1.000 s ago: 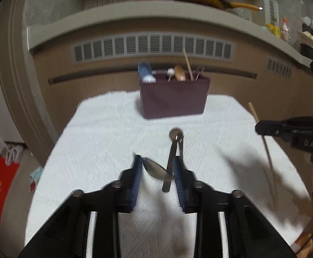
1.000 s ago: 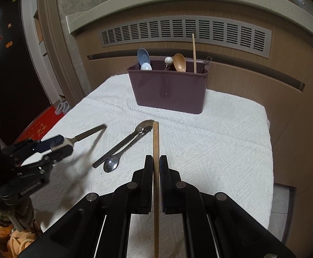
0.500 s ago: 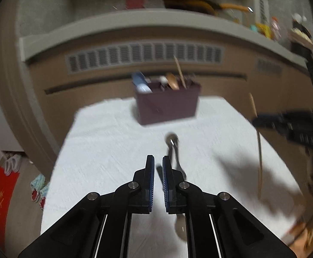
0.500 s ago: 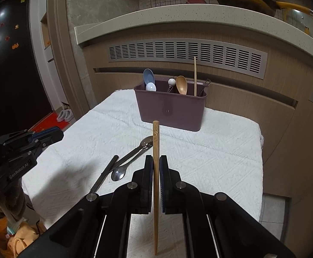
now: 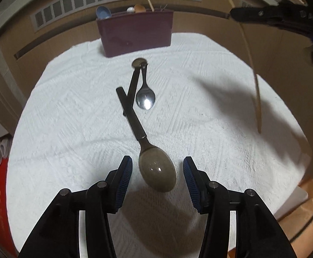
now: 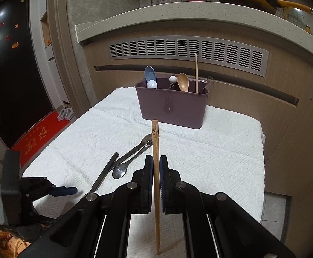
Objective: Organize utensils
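Note:
A maroon utensil holder (image 5: pixel 136 32) (image 6: pixel 172 104) stands at the back of the white cloth, with several spoons and a chopstick in it. My left gripper (image 5: pixel 157 173) is open, its jaws on either side of the bowl of a dark-handled spoon (image 5: pixel 156 172) lying on the cloth. A small steel spoon (image 5: pixel 145 99) (image 6: pixel 119 172) and another dark-handled utensil (image 5: pixel 135 79) lie beyond it. My right gripper (image 6: pixel 156 178) is shut on a wooden chopstick (image 6: pixel 155 150), held upright above the cloth. That chopstick (image 5: pixel 254 73) shows at the right in the left wrist view.
The white cloth (image 5: pixel 70 118) (image 6: pixel 210 150) covers a small table set against a wooden counter front with vent grilles (image 6: pixel 186 49). A red mat (image 6: pixel 34 142) and slippers lie on the floor to the left. The table edge drops off at the right.
My left gripper has opened and dropped low over the cloth, now straddling the bowl of the dark-handled spoon. My right gripper has risen a little, still holding the chopstick.

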